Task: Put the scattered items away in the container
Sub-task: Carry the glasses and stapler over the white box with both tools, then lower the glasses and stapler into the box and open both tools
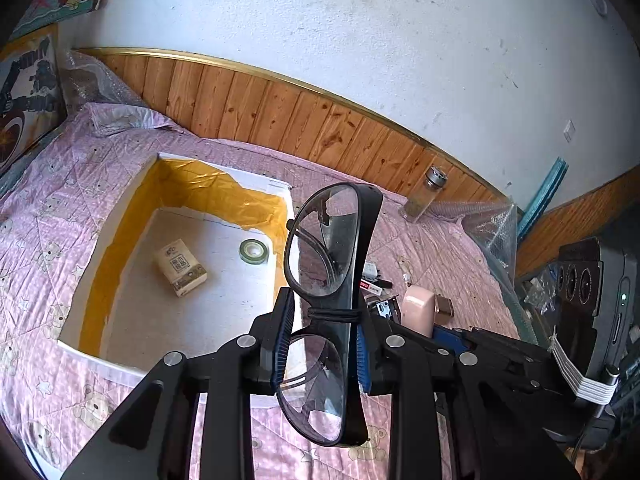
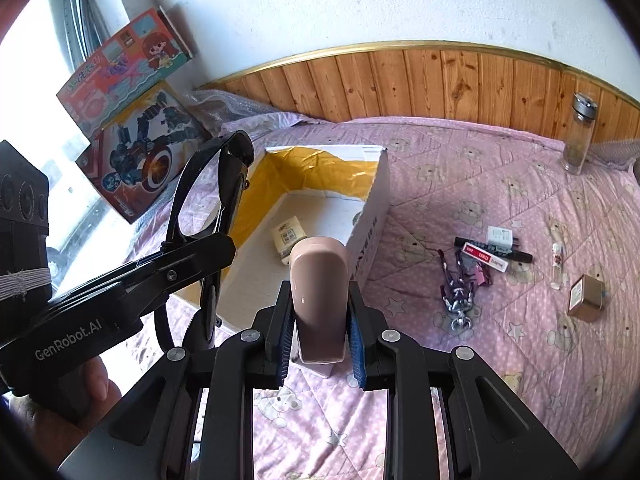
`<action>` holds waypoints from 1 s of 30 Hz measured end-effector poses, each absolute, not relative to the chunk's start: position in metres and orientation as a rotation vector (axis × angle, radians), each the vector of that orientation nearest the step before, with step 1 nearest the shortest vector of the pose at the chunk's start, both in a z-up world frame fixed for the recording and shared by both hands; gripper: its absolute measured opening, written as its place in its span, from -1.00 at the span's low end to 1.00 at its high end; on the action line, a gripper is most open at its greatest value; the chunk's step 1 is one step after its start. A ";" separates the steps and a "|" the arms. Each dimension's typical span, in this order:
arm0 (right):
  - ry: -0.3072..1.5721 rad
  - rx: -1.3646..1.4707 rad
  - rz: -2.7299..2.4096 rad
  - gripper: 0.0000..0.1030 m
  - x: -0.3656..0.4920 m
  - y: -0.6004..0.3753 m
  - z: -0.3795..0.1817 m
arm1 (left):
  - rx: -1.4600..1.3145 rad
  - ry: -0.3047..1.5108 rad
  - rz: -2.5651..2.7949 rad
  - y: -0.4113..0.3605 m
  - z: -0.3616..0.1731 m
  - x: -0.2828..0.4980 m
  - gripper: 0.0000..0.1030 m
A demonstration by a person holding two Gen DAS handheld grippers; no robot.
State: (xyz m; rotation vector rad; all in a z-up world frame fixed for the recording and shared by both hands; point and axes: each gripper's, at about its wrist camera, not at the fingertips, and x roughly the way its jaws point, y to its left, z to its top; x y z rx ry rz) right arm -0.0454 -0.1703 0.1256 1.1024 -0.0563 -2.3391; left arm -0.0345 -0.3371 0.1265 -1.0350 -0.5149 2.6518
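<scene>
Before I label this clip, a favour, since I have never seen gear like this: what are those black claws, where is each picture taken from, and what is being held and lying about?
No robot here: a person holds two hand-held grasping tools, each with a fisheye camera looking along its fingers. The left view shows the left tool clamped on black glasses. The right view shows the right tool clamped on a pink case. Ahead on the pink bedspread sits an open white box, holding a tissue pack and a tape roll. Markers, a keychain, a small brown box and a glass bottle lie outside.
</scene>
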 end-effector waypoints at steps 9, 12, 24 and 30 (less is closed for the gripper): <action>-0.018 1.101 -2.284 -0.50 -0.064 -0.211 0.126 | -1.072 -0.597 2.683 -0.382 0.122 -0.051 -0.45; -0.009 1.115 -2.261 -0.50 -0.075 -0.224 0.122 | -1.080 -0.620 2.689 -0.394 0.121 -0.060 -0.45; 0.100 1.276 -2.183 -0.50 -0.131 -0.267 0.078 | -1.267 -0.604 2.711 -0.420 0.094 -0.127 -0.45; 0.164 1.353 -2.158 -0.50 -0.162 -0.278 0.057 | -1.441 -0.680 2.648 -0.437 0.061 -0.174 -0.45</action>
